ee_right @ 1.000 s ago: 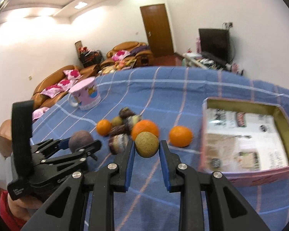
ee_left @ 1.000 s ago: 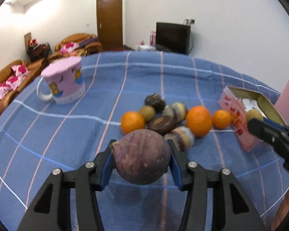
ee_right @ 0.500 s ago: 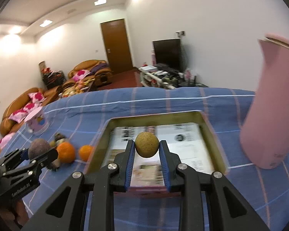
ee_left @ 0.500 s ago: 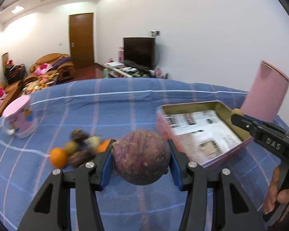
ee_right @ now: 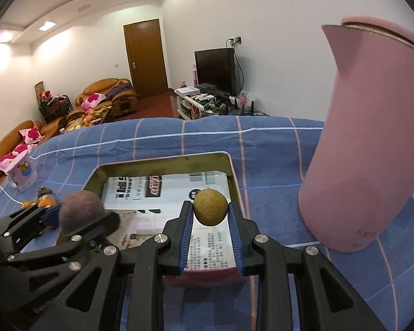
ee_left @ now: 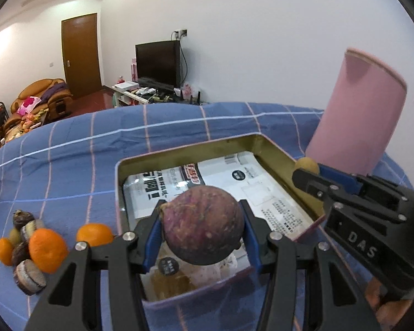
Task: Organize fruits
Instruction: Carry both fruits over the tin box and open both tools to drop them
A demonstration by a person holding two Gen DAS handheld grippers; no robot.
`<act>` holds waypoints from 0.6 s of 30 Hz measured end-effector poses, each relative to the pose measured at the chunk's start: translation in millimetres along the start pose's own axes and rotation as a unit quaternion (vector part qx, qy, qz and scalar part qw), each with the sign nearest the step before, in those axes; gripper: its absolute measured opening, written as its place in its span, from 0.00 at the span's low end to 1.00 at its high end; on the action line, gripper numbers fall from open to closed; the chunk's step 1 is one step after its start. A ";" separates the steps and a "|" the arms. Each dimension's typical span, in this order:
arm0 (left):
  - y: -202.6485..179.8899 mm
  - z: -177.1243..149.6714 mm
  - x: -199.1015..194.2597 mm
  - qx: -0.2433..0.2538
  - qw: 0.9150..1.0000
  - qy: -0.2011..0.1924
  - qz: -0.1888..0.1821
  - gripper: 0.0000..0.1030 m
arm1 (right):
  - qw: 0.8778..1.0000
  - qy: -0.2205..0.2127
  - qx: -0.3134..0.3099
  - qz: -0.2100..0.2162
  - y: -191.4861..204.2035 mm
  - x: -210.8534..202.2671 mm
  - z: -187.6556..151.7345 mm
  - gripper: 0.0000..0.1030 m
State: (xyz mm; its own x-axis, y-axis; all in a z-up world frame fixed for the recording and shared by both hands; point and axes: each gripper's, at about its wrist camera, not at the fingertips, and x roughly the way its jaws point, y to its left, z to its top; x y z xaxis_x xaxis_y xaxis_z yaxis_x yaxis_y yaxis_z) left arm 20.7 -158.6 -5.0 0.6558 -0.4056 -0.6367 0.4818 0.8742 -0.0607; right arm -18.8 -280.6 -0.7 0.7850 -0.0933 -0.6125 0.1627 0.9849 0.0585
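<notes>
My left gripper [ee_left: 202, 234] is shut on a round purple fruit [ee_left: 202, 224], held above the near end of the open pink tin [ee_left: 118, 171], which is lined with printed paper. My right gripper [ee_right: 210, 211] is shut on a small tan-yellow fruit [ee_right: 210, 207] over the tin's [ee_right: 231, 165] right side. Each gripper shows in the other's view: the right gripper [ee_left: 307, 169] with its tan-yellow fruit [ee_left: 306, 165] over the tin's right wall, the left gripper [ee_right: 77, 215] with the purple fruit [ee_right: 81, 209] over the tin's left part. Oranges [ee_left: 48, 249] and dark striped fruits [ee_left: 29, 277] lie heaped left of the tin.
A tall pink jug [ee_right: 372, 143] stands close to the right of the tin, also seen as the pink jug [ee_left: 356, 115] behind my right gripper. A pink mug [ee_right: 23, 175] sits far left on the blue checked cloth [ee_left: 69, 160]. Sofas, a door and a television fill the room behind.
Both grippers have carried their fruits rightwards from the fruit heap to above the pink tin. The heap has slid to the left edge of both views. Both grips are unchanged.
</notes>
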 end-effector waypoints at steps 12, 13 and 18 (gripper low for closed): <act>-0.8 -4.9 16.5 0.012 0.999 0.023 0.020 0.51 | 1.000 0.028 -0.005 0.002 3.7 15.3 -4.4 0.27; -1.3 -4.9 17.2 0.013 0.999 0.023 0.021 0.51 | 1.000 0.029 -0.003 0.002 3.2 16.1 -4.6 0.27; -0.6 -3.9 21.9 0.010 0.999 0.027 0.024 0.52 | 0.999 0.037 0.015 0.019 -1.1 18.2 -4.7 0.32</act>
State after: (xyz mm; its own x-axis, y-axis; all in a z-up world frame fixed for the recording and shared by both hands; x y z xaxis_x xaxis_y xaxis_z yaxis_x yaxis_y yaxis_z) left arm 32.6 -167.0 -21.9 0.6465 -0.3480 -0.6790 0.4626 0.8864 -0.0138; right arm -7.5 -282.7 -15.5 0.7448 -0.0430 -0.6659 0.1519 0.9826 0.1065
